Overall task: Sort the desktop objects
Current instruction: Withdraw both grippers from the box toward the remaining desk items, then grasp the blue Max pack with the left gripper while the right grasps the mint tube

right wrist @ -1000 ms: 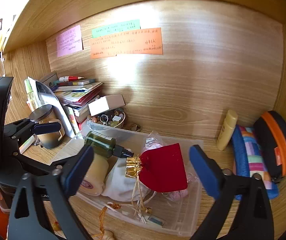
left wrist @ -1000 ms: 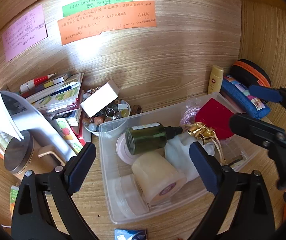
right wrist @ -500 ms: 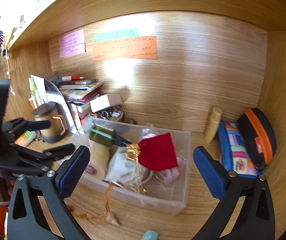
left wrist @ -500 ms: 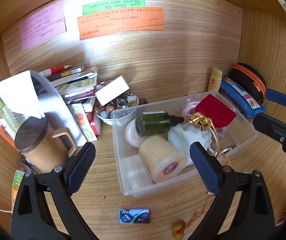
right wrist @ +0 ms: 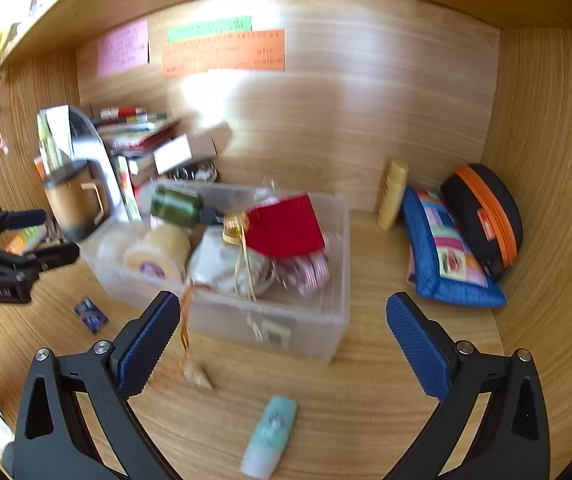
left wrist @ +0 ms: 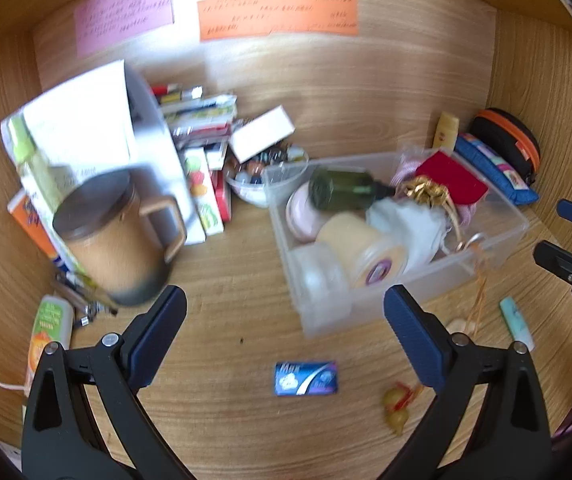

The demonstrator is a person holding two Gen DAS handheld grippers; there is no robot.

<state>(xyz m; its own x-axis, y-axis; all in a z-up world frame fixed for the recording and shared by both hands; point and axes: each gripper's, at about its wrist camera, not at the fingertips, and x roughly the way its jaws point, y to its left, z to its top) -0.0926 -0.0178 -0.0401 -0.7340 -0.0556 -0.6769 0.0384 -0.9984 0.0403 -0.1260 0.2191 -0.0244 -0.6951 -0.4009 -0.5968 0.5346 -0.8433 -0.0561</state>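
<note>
A clear plastic bin (left wrist: 505,236) stands on the wooden desk. It holds a dark green bottle (left wrist: 341,192), a red pouch (left wrist: 451,178), a pale tape roll (left wrist: 365,248) and white cloth. My left gripper (left wrist: 284,320) hangs open, short of the bin's near left corner, with nothing between its fingers. A blue packet (left wrist: 305,378) and a yellow-green charm (left wrist: 395,408) lie on the desk below it. My right gripper (right wrist: 282,336) is open and empty in front of the bin (right wrist: 270,320). Near it lie a teal tube (right wrist: 272,436) and a shell on an orange cord (right wrist: 198,376).
A lidded brown mug (left wrist: 114,240), a stack of books (left wrist: 202,120) and a bowl of trinkets (left wrist: 254,188) crowd the left. A yellow bottle (right wrist: 391,194), a blue pencil case (right wrist: 445,256) and a black-and-orange case (right wrist: 485,216) fill the right corner. Wooden walls enclose three sides.
Both grippers have drawn back from the bin, which now looks smaller and farther. The blue packet, charm, teal tube and shell on the front desk have come into view.
</note>
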